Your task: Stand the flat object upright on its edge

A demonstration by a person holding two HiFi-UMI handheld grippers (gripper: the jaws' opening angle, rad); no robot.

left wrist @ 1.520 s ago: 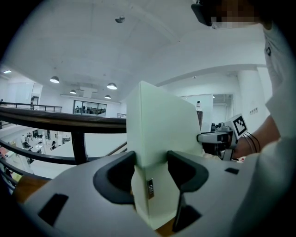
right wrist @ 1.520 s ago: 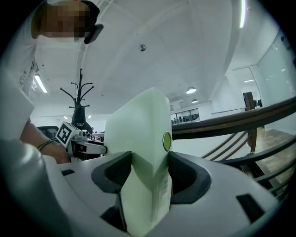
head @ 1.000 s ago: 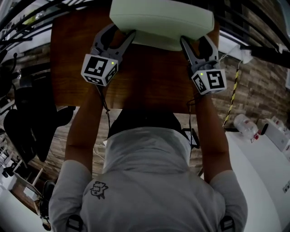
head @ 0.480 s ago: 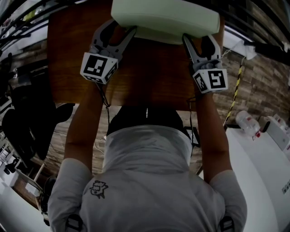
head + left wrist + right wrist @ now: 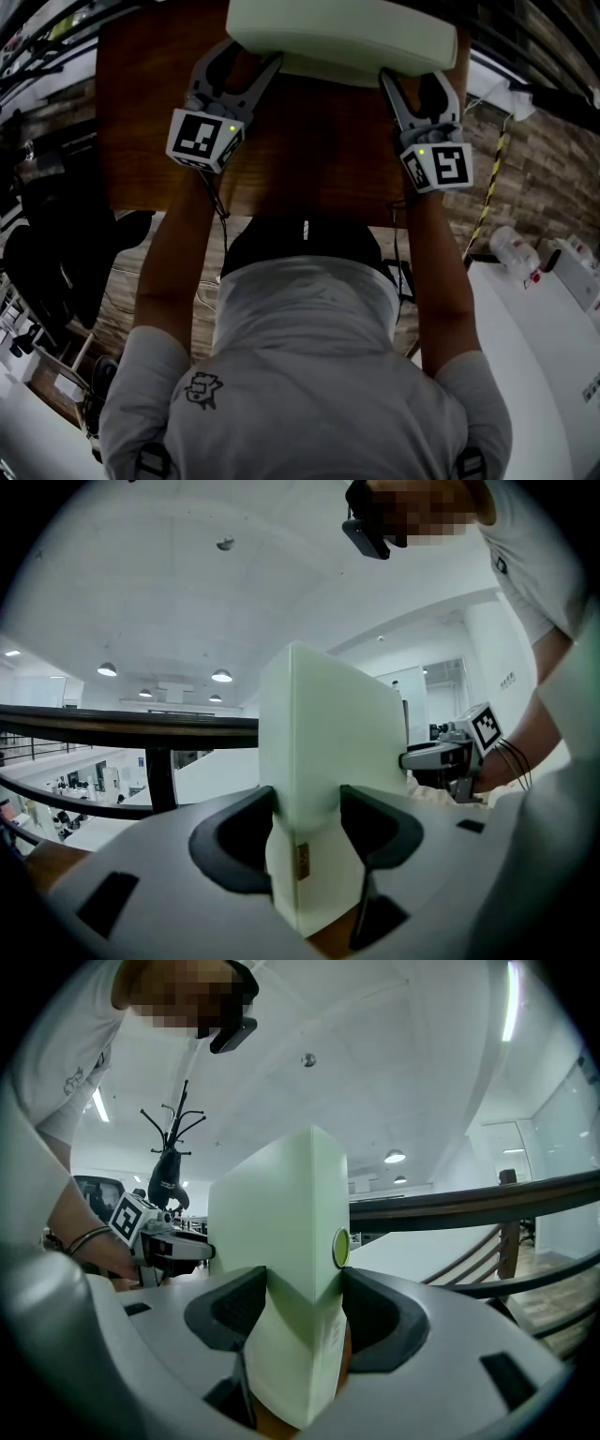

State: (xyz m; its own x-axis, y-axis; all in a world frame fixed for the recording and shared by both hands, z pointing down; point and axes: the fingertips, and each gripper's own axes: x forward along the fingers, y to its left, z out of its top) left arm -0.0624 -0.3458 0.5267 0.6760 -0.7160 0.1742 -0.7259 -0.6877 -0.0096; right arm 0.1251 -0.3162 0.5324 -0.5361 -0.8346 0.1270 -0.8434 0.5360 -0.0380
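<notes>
A thick pale green foam slab [image 5: 342,33] stands tilted on its long edge at the far side of the brown wooden table [image 5: 309,150]. My left gripper [image 5: 237,67] clamps its left end; the slab [image 5: 323,789] fills the gap between both dark pads. At the slab's right end my right gripper [image 5: 412,86] is shut too, the slab [image 5: 286,1279] squeezed between its pads, a small round sticker [image 5: 340,1248] on its side. Each gripper shows in the other's view across the slab: the right gripper [image 5: 450,752] and the left gripper [image 5: 155,1237].
The table's near edge [image 5: 253,217] lies against the person's body. A dark railing [image 5: 112,728] runs behind the table. To the right stands a white counter [image 5: 553,319] with a bottle [image 5: 511,253]. Dark chairs [image 5: 47,253] are at the left.
The slab and both grippers have shifted slightly farther from the person, toward the table's far edge. Both grips hold unchanged.
</notes>
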